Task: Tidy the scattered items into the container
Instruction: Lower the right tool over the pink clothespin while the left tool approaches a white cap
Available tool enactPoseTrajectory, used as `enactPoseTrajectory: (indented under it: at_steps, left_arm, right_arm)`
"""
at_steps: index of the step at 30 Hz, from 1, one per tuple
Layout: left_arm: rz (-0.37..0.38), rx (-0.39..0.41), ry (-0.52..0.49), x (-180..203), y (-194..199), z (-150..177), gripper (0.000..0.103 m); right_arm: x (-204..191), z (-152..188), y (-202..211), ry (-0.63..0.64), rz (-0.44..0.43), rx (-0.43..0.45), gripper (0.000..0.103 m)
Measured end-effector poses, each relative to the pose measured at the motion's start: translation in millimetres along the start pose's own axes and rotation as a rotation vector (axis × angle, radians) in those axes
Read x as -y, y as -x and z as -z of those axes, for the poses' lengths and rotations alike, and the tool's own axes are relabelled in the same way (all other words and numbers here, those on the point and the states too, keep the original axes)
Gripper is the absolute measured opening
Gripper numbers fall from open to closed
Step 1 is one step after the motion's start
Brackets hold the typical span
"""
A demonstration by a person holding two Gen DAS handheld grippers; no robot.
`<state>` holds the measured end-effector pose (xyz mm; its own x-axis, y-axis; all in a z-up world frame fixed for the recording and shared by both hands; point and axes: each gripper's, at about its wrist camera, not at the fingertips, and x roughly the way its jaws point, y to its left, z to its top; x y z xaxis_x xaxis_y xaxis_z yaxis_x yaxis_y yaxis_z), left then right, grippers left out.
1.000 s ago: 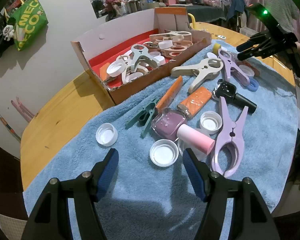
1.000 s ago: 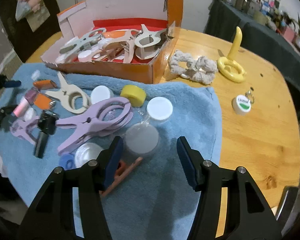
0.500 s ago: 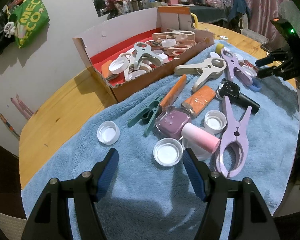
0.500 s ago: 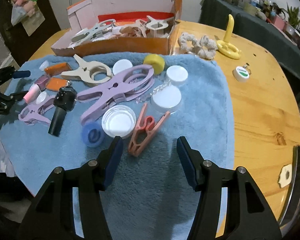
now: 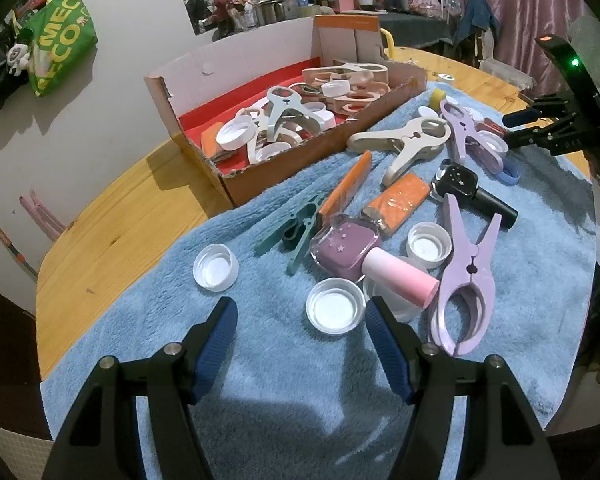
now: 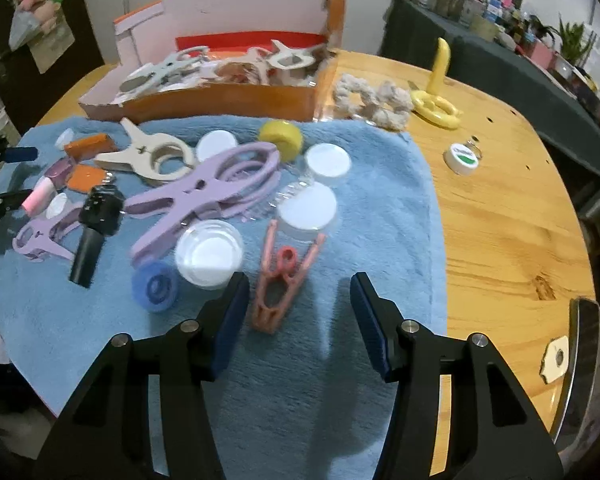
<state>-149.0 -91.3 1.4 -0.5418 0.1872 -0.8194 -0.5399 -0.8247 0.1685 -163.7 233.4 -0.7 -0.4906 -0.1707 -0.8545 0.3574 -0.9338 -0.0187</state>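
Observation:
A cardboard box with a red floor [image 5: 204, 128] [image 6: 220, 100] holds several clips and caps. Scattered items lie on a blue towel [image 5: 292, 392] [image 6: 380, 184]. My left gripper [image 5: 302, 320] is open and empty, just short of a white cap [image 5: 334, 310], a pink-capped purple bottle [image 5: 352, 246] and a lilac clip [image 5: 466, 276]. My right gripper [image 6: 298, 294] is open and empty, just behind a salmon clothespin [image 6: 280, 280]. A white lid [image 6: 210, 254], a blue cap [image 6: 156, 286] and a large lilac clip [image 6: 208, 192] lie to its left.
A round wooden table [image 6: 500, 208] carries the towel. On the bare wood right of the box are a rope toy [image 6: 370, 98], a yellow ring toy [image 6: 436, 100] and a small green-white tin [image 6: 462, 158]. The table edge is close on the right.
My right gripper has pulled back and up from the towel, so the salmon clothespin now lies just ahead of its fingers. My left gripper has barely shifted.

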Motion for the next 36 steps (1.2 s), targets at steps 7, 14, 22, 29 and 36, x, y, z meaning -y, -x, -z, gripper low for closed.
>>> enactPoseTrajectory:
  at_steps: [7, 14, 22, 29, 36]
  left_arm:
    - [0.005, 0.002, 0.001, -1, 0, -1, 0.069]
    - [0.020, 0.000, -0.008, 0, -2, -3, 0.063]
    - [0.008, 0.007, -0.097, 11, 3, 0, 0.058]
    - [0.056, 0.045, -0.229, 23, 16, 8, 0.058]
    - [0.063, 0.014, -0.314, 32, 2, 10, 0.058]
  right_arm:
    - [-7, 0, -5, 0.016, 0.002, -0.006, 0.040]
    - [-7, 1, -6, 0.007, -0.007, -0.009, 0.040]
    - [-6, 2, -5, -0.005, -0.029, -0.012, 0.040]
    - [-5, 2, -5, -0.010, -0.042, -0.012, 0.040]
    - [-2, 2, -5, -0.020, -0.055, -0.010, 0.041]
